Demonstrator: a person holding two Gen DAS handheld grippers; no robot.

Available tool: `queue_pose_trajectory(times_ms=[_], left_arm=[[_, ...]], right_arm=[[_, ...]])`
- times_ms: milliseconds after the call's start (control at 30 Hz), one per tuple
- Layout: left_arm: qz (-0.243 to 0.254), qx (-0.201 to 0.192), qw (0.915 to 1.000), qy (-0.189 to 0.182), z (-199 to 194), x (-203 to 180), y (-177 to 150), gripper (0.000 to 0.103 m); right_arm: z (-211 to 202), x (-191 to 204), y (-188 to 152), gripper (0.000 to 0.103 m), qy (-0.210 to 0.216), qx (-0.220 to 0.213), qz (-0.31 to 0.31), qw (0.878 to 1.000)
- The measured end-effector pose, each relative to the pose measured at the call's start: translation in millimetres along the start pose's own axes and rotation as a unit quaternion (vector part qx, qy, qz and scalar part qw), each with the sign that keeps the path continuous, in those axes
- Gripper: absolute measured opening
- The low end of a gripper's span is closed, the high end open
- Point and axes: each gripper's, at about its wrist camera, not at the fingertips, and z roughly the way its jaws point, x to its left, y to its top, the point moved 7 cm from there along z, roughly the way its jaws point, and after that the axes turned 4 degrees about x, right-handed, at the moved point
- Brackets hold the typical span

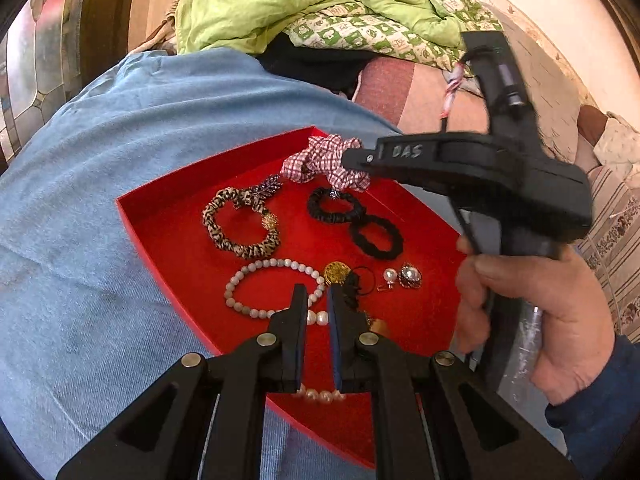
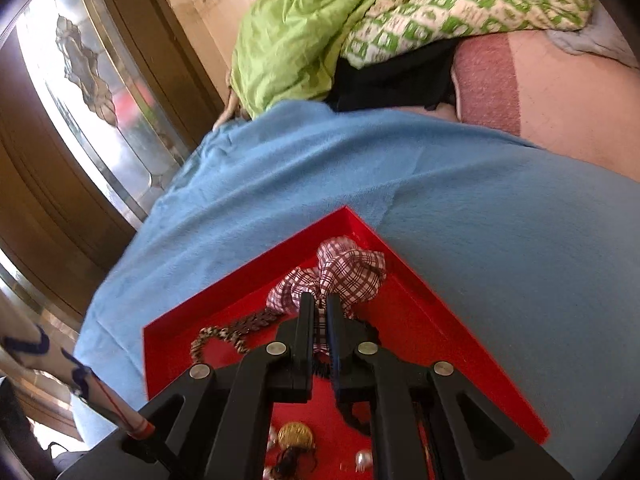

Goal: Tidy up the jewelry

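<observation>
A red tray [image 1: 132, 216] [image 2: 400, 256] lies on a blue cloth and holds a leopard-print scrunchie [image 1: 240, 224] [image 2: 212, 340], two black scrunchies [image 1: 336, 206], a grey bead bracelet [image 1: 276, 288], a gold round piece [image 1: 336, 272] [image 2: 296, 436] and pearl earrings [image 1: 390, 276]. My left gripper [image 1: 316, 300] hangs low over the tray's near part, shut, with a white pearl strand [image 1: 318, 317] in the narrow gap between its pads. My right gripper [image 1: 352, 158] [image 2: 320, 302] is shut on a red-and-white plaid scrunchie [image 1: 320, 160] [image 2: 352, 268] above the tray's far corner.
The blue cloth [image 1: 100, 200] [image 2: 480, 220] covers the surface around the tray. A green quilt [image 1: 280, 0] [image 2: 320, 20] and a black garment [image 2: 400, 76] are piled behind it. A glazed wooden door [image 2: 80, 100] stands at the left. A person's hand [image 1: 540, 312] grips the right gripper's handle.
</observation>
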Motion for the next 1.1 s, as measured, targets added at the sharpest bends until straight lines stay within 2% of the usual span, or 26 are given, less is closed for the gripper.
queue_pose_trajectory(times_ms=[33, 67, 100, 133, 167, 367, 433, 600, 700, 867, 900, 967, 1067, 1100], left_arm=[[-0.002, 0.000, 1.0000, 0.000, 0.3, 0.0, 0.8, 0.013], [-0.003, -0.001, 1.0000, 0.001, 0.2, 0.2, 1.5, 0.015], [-0.002, -0.002, 1.0000, 0.003, -0.5, 0.0, 2.4, 0.020], [-0.003, -0.005, 1.0000, 0.005, -1.8, -0.4, 3.5, 0.023], [-0.004, -0.009, 0.9999, 0.004, -3.3, -0.9, 4.4, 0.024], [-0.002, -0.033, 0.9994, 0.012, -14.4, -4.8, 8.0, 0.025], [0.002, -0.047, 0.9987, 0.022, -19.6, -7.0, 8.6, 0.031], [0.013, -0.079, 0.9957, 0.046, -31.9, -17.4, 11.6, 0.042], [0.023, -0.096, 0.9930, 0.065, -39.1, -26.8, 9.9, 0.051], [0.036, -0.124, 0.9893, 0.069, -55.8, -50.4, 2.7, 0.057], [0.040, -0.127, 0.9885, 0.071, -58.6, -55.1, 0.7, 0.062], [0.043, -0.134, 0.9873, 0.074, -63.9, -62.3, -3.7, 0.065], [0.045, -0.135, 0.9868, 0.076, -70.9, -68.7, -14.8, 0.068], [0.046, -0.135, 0.9867, 0.078, -71.7, -69.2, -17.6, 0.072]], right_arm=[[1.0, -1.4, 0.0, 0.012, -0.006, 0.001, -0.003, 1.000], [2.0, -1.2, -0.1, 0.024, -0.006, 0.004, -0.007, 1.000], [0.5, -1.5, -0.8, 0.031, -0.005, 0.004, -0.011, 1.000], [-2.1, -2.1, -1.2, 0.044, -0.007, 0.000, -0.015, 1.000], [-7.1, -2.4, -1.2, 0.053, -0.009, -0.008, -0.022, 1.000], [-47.1, -6.1, -9.7, 0.053, 0.012, -0.030, -0.017, 0.999], [-64.1, -8.1, -18.2, 0.053, 0.014, -0.038, -0.015, 0.999], [-108.2, -19.4, -53.6, 0.054, -0.010, -0.051, -0.021, 0.998], [-135.2, -30.5, -77.6, 0.060, -0.029, -0.056, -0.021, 0.998], [-178.5, -41.3, -116.6, 0.063, -0.051, -0.057, -0.030, 0.997], [-189.1, -41.6, -124.2, 0.063, -0.052, -0.059, -0.030, 0.996], [-205.5, -40.7, -134.8, 0.069, -0.058, -0.066, -0.031, 0.996], [-226.8, -33.3, -150.1, 0.071, -0.069, -0.079, -0.044, 0.994], [-232.0, -30.1, -156.1, 0.072, -0.071, -0.080, -0.051, 0.993]])
